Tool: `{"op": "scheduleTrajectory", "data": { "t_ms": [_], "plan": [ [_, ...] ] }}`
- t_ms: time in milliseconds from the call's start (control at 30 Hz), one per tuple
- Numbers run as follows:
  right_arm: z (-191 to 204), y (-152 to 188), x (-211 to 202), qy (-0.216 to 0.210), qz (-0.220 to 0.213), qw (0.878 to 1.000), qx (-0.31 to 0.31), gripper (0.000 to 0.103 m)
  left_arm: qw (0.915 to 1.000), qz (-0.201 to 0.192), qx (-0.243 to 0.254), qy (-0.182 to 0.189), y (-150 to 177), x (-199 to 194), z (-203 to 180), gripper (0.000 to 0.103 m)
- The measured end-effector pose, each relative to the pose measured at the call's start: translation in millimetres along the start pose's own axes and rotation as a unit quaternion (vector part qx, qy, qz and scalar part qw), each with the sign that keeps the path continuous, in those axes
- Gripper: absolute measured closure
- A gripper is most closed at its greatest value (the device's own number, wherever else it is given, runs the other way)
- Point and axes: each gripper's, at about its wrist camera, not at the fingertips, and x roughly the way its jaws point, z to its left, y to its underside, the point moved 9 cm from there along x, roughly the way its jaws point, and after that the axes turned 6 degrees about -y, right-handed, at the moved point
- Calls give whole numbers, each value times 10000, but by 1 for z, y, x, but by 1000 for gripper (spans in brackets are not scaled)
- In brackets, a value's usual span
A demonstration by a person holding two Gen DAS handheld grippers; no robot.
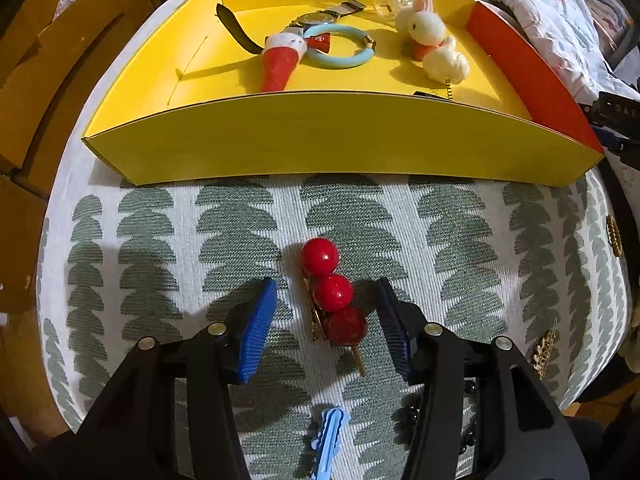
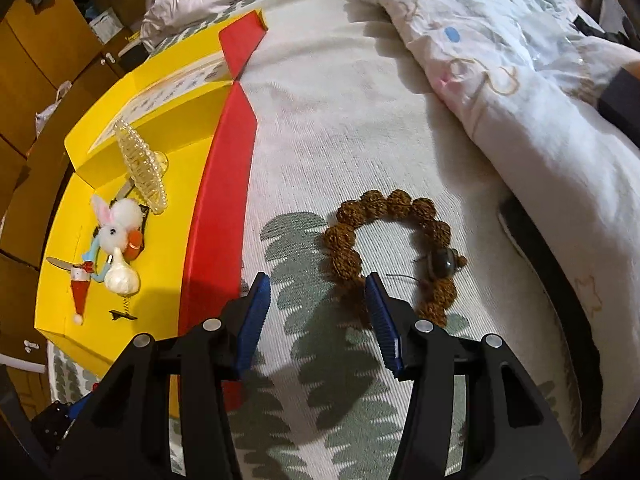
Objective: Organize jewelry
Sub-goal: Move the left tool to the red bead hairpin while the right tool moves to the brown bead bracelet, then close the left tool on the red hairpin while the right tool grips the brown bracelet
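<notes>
Filling the upper half of the left wrist view, the yellow box (image 1: 340,136) sits on the leaf-print cloth (image 1: 160,240) as the collecting spot: a watch (image 1: 316,20), blue ring (image 1: 340,46), Santa-hat clip (image 1: 280,64) and bunny clip (image 1: 430,36) lie inside already. In the right wrist view the same box takes the left side, red wall twd the bed. Centre-right there, a brown bead bracelet (image 2: 396,248) lies flat on the cloth; the right gripper (image 2: 316,312) is spread, its right finger over the bracelet's near-left beads, prob lining up a grab. Lower centre of the left view, the red 3-ball hairpin (image 1: 334,292) lies btwn the left gripper (image 1: 328,328) fingers, spread wide, nothing pinched. A blue clip (image 1: 328,440) waits at bottom centre.
</notes>
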Motion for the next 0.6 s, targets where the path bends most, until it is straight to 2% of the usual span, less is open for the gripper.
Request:
{"op": "scheduleTrajectory", "data": {
  "t_ms": [400,600],
  "plan": [
    [-10,-5,15,161,61,9999,-3,52,10000,17,-43,18,-6,4,-2,52],
    [-10,-4,24,140,165,9998,-36,64,9999,19,-106,94,-9,6,4,53]
  ]
}}
